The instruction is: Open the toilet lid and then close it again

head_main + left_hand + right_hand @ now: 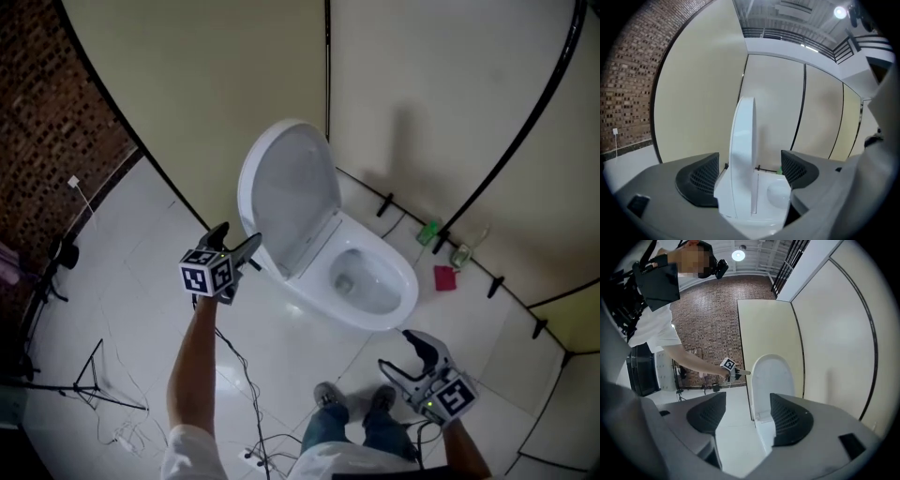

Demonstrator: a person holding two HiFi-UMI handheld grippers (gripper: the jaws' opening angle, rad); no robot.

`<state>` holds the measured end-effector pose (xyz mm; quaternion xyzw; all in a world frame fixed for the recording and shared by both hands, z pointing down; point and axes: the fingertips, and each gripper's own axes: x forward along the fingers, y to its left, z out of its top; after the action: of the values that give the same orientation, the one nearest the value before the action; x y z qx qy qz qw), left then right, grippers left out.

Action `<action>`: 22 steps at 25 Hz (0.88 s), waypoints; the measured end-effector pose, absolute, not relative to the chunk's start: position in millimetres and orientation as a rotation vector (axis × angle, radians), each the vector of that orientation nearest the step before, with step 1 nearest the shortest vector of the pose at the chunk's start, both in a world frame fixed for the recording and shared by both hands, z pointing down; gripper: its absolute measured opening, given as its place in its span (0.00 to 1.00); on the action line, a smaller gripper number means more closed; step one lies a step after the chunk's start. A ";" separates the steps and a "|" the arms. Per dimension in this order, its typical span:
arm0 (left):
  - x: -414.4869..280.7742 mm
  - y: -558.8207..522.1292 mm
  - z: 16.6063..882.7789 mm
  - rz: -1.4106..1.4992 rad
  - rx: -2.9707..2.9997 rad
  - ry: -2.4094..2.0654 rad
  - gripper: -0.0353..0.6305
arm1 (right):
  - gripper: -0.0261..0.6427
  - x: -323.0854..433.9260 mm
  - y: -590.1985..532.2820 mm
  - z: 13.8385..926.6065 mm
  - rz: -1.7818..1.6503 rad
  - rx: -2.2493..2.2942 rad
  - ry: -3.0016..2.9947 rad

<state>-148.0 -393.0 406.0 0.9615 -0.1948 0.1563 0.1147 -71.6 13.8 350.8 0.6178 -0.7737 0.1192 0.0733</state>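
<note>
Head view: toilet lid point(291, 192) stands upright against the partition wall point(234, 84), with the bowl point(375, 286) uncovered. The left arm point(192, 356) is stretched forward, putting the left claw point(239, 242) at the lid's left rim. Its jaws are wide apart. In the left gripper view the lid edge stands between them and the pads look clear of it, though tip contact is hard to rule out. The right claw point(406, 359) is held low near the shoes point(328, 394), jaws apart, nothing between.
</note>
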 end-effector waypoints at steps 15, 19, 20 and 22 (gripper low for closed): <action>-115.3 -413.9 416.6 0.402 2.869 -0.385 0.37 | 0.48 -70.7 15.8 399.9 0.514 1.848 -2.342; -110.7 -391.3 414.5 0.484 2.931 -0.380 0.36 | 0.48 -67.2 26.0 401.9 0.509 1.880 -2.358; -107.1 -380.6 414.4 0.512 2.957 -0.375 0.36 | 0.48 -64.5 28.7 403.1 0.516 1.890 -2.355; -98.3 -350.8 414.6 0.570 3.024 -0.363 0.36 | 0.48 -58.5 34.7 405.1 0.530 1.914 -2.346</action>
<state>-98.3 -350.8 414.6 0.9757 -0.1171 0.1838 0.0214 -58.5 34.7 405.1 0.6223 -0.7628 0.1723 0.0338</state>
